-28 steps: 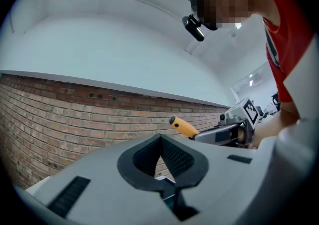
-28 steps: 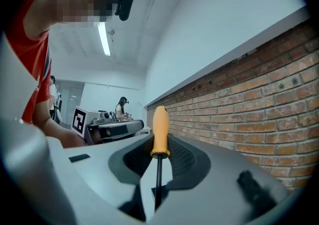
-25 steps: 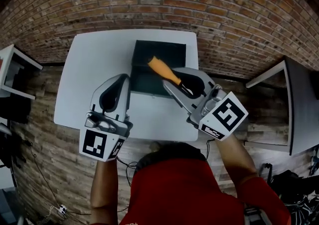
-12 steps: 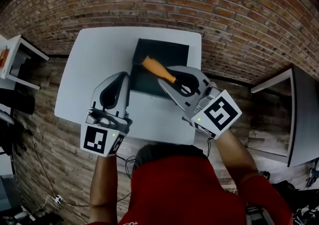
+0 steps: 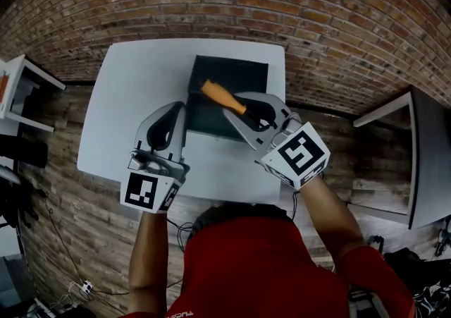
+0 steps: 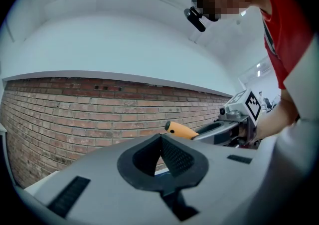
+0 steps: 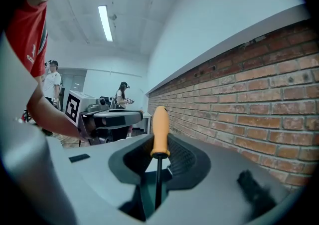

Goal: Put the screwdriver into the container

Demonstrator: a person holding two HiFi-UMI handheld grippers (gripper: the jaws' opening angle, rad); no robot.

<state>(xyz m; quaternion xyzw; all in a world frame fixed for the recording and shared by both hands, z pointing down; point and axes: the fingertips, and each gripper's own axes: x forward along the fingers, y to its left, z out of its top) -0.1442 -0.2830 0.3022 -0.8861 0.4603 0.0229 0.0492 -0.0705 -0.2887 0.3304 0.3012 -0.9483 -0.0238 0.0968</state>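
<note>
The right gripper point(image 5: 232, 118) pinches the screwdriver point(image 5: 223, 97) over the container point(image 5: 232, 70). The left gripper point(image 5: 179, 113), jaws together, hovers above the table point(image 5: 134, 91).

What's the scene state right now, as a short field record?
left gripper: jaws together, empty, left of the container
right gripper: jaws shut on the screwdriver's black shaft
screwdriver: orange handle sticks out past the jaws, over the container in the head view
container: dark, open-topped, on the white table
task status: screwdriver held, not yet released
</note>
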